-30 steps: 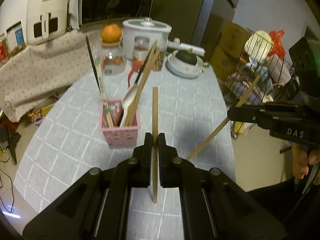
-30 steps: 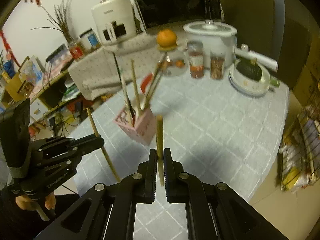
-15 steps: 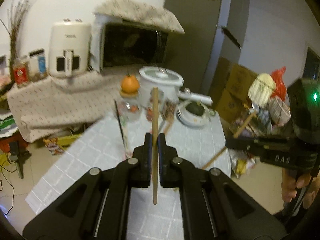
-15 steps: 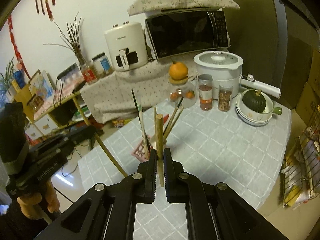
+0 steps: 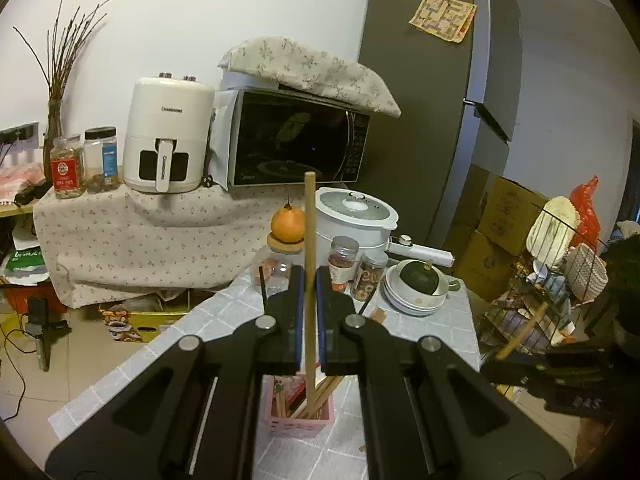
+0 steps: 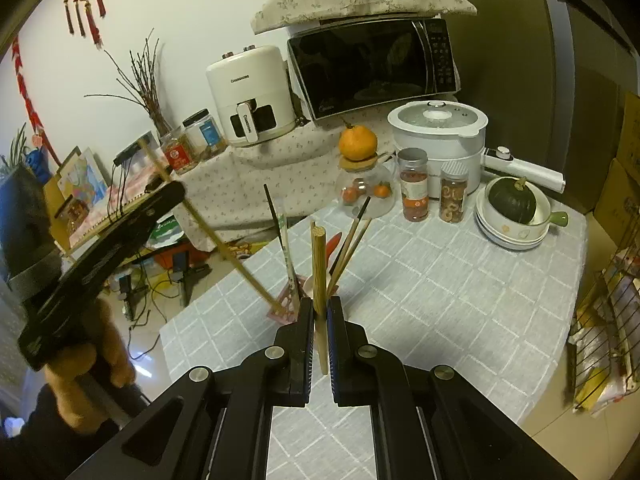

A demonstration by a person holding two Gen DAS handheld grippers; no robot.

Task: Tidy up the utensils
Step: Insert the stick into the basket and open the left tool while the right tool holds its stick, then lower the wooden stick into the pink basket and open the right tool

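My left gripper is shut on a wooden chopstick held upright, its lower end reaching into the pink utensil holder. In the right wrist view the left gripper holds that chopstick slanting down to the holder. My right gripper is shut on a second wooden chopstick, upright, just in front of the holder. The holder carries several chopsticks and a spoon.
The grey checked table holds a white cooker, two spice jars, a glass jar with an orange on top and a bowl with a green squash. A wire rack stands to the right.
Both grippers tilted up from looking down at the table. The left chopstick's lower end has come down into the pink holder. The right gripper moved closer to the holder.
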